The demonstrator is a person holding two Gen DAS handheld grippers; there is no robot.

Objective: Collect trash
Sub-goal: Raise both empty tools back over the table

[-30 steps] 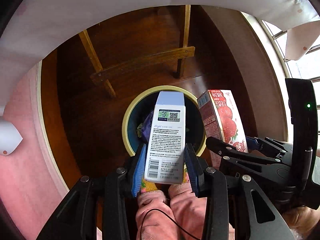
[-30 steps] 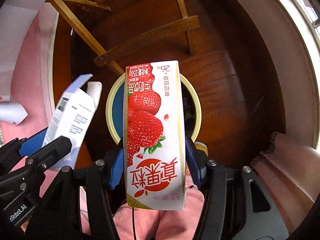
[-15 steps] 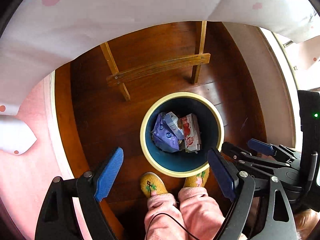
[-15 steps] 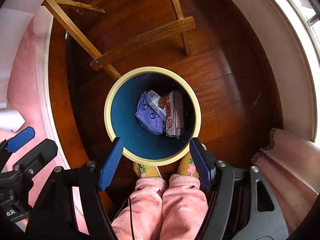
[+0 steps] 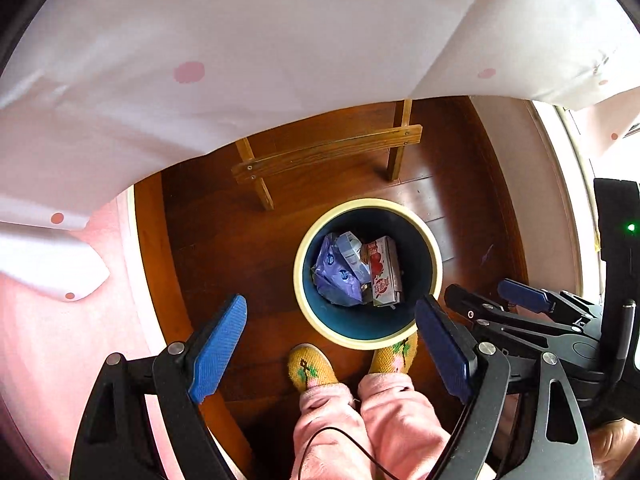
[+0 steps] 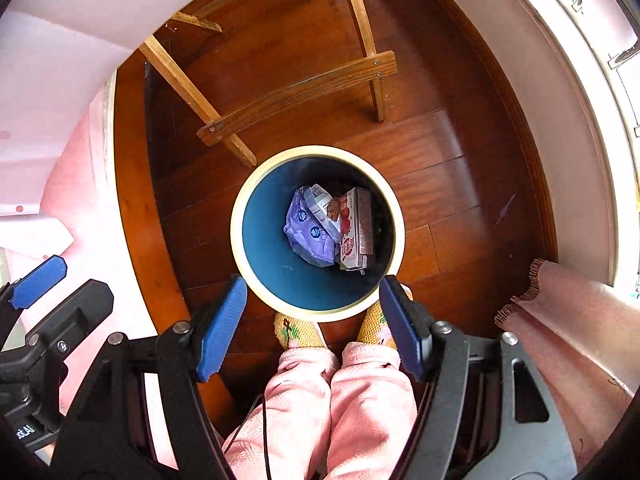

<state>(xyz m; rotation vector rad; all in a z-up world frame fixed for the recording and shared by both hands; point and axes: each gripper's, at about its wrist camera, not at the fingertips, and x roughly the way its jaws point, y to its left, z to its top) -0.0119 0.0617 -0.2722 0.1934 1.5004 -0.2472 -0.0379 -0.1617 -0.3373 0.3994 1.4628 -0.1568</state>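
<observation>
A round bin (image 5: 301, 292) (image 6: 239, 240) with a cream rim and a blue inside stands on the wooden floor. In it lie a red strawberry milk carton (image 5: 383, 270) (image 6: 354, 234), a white-blue box (image 5: 352, 258) (image 6: 318, 208) and a purple wrapper (image 5: 334, 276) (image 6: 308, 234). My left gripper (image 5: 332, 340) hangs open high above the bin's near-left side, nothing between its blue pads. My right gripper (image 6: 314, 320) is open too, over the bin's near rim, and empty. The right gripper (image 5: 520, 296) also shows at the right of the left wrist view.
A person's pink trouser legs (image 6: 340, 400) and yellow knitted slippers (image 5: 310, 368) stand right by the bin. Wooden table legs with a crossbar (image 6: 296, 96) rise behind it. A white cloth with pink dots (image 5: 280, 40) hangs overhead. A pink fringed fabric (image 6: 568, 320) lies at right.
One second ago the left gripper held the white-blue box and the right held the strawberry carton. Both let go; the items now lie in the bin. Both grippers have since risen.
</observation>
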